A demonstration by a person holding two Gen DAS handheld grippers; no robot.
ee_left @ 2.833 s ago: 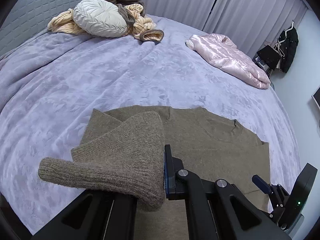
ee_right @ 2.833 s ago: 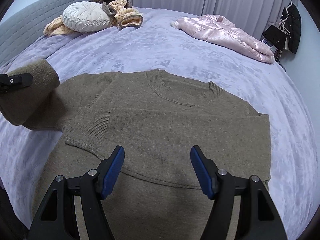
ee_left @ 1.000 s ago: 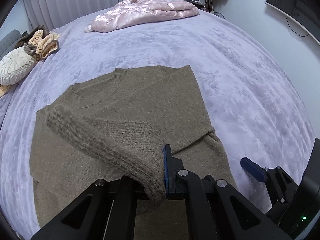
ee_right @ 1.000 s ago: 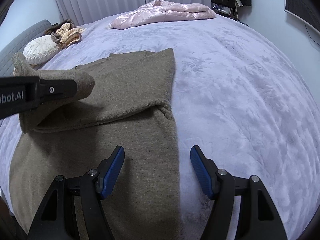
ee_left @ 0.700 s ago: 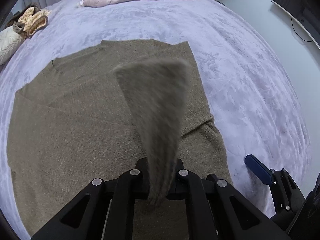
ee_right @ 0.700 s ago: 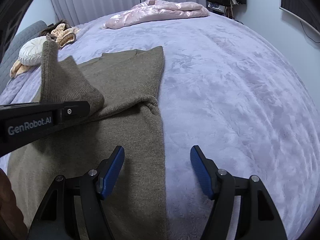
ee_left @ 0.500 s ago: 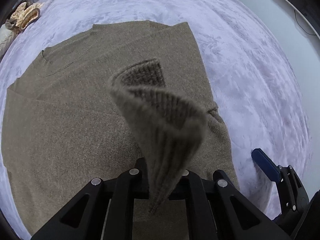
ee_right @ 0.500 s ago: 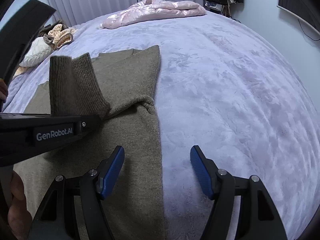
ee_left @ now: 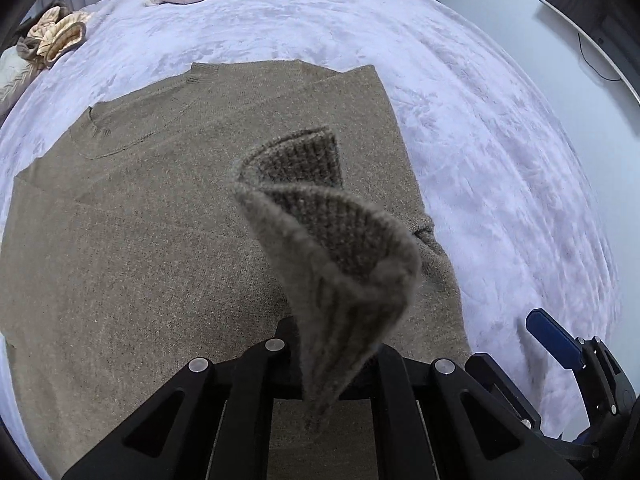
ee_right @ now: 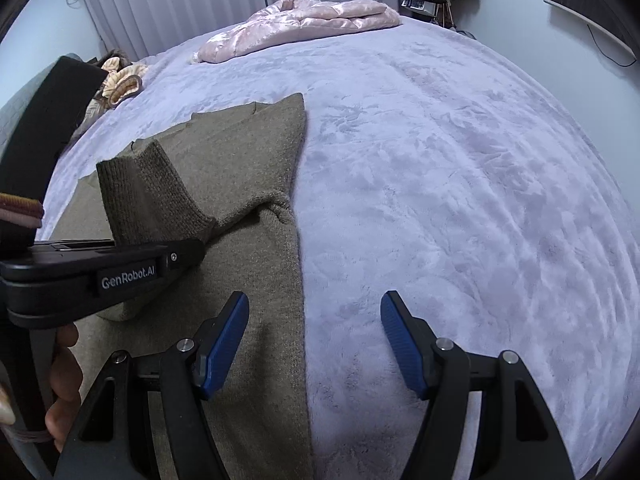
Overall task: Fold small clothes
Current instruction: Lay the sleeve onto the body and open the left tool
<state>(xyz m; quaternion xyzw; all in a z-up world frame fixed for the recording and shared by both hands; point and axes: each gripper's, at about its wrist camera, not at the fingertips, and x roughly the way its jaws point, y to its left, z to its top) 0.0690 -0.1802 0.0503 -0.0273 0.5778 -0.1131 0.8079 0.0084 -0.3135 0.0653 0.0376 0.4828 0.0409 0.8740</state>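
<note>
The olive knit sweater lies flat on the lavender bed, its right sleeve already folded in. The left gripper pinches the other sleeve's ribbed cuff above the body; laying it down and folding the body remain. The right gripper hangs wide open, empty, over the sweater's near right edge.

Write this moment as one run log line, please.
left gripper: shut on sleeve cuff, lifted above sweater | right gripper: open, empty | bed: sweater flat

"GenRobot.AI" stands in white on the left gripper.
</note>
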